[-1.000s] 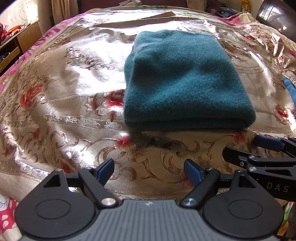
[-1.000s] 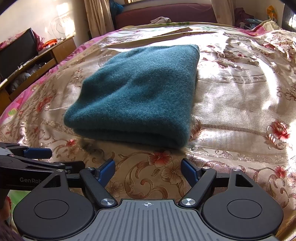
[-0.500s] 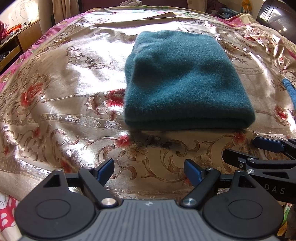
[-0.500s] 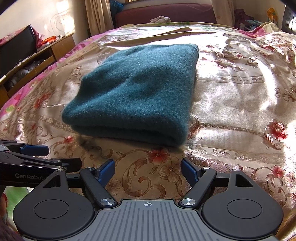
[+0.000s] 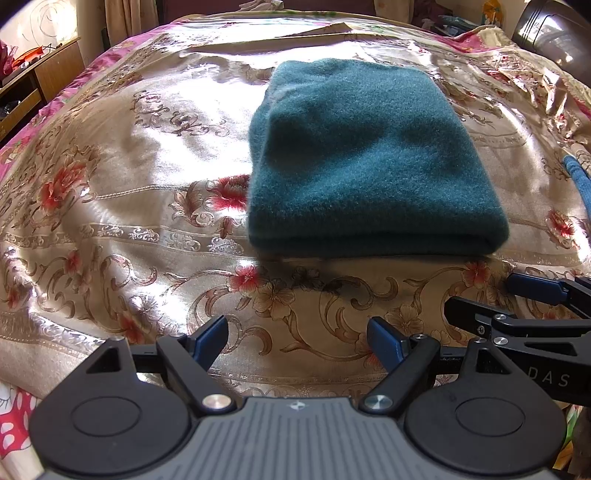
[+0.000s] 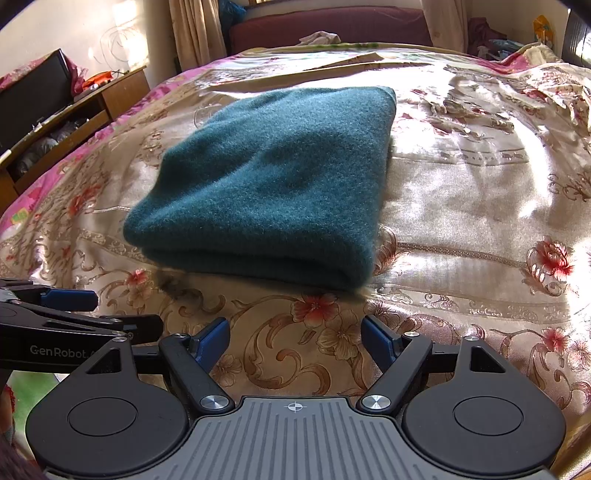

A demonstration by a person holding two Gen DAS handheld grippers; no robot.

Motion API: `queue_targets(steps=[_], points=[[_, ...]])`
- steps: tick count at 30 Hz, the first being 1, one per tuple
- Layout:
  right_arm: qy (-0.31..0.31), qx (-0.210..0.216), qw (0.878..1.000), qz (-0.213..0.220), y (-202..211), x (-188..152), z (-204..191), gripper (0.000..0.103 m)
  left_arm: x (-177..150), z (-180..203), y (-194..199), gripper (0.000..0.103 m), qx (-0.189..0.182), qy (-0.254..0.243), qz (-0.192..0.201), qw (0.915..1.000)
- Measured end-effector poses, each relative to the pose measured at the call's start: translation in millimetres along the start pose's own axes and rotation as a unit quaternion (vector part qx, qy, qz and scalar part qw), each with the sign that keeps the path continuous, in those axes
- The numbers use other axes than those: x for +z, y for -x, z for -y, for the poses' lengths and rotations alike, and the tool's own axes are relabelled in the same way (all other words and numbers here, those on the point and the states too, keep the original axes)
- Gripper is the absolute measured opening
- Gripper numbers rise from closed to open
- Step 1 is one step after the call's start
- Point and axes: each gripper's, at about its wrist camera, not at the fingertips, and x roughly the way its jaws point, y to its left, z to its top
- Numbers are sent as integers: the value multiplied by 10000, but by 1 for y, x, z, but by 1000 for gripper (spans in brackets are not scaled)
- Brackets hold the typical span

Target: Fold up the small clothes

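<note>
Narrow blue fabric strip (image 5: 580, 181) cut off by the right edge; dark cabinet (image 5: 557, 33) partly cropped; pale crumpled cloth (image 6: 319, 37) on the bed's far end, too small to identify.

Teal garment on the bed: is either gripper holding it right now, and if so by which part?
Nothing is held. The left gripper and right gripper are both open, short of the folded teal garment, which lies free on the bedspread.

Folded teal garment (image 5: 365, 162) on floral bedspread (image 5: 122, 177)

Bright sunlight, harsh glare on the shiny gold floral satin bedspread (image 5: 155, 155); sharp focus, fisheye-curved edges, dark corners.
</note>
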Motion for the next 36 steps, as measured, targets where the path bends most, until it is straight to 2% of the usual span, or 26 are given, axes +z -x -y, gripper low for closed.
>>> queue_targets(steps=[36], points=[[-17,-2,10000,-16,0,-3,1,80,-2,0,0,86,-11,9,-24,10000]])
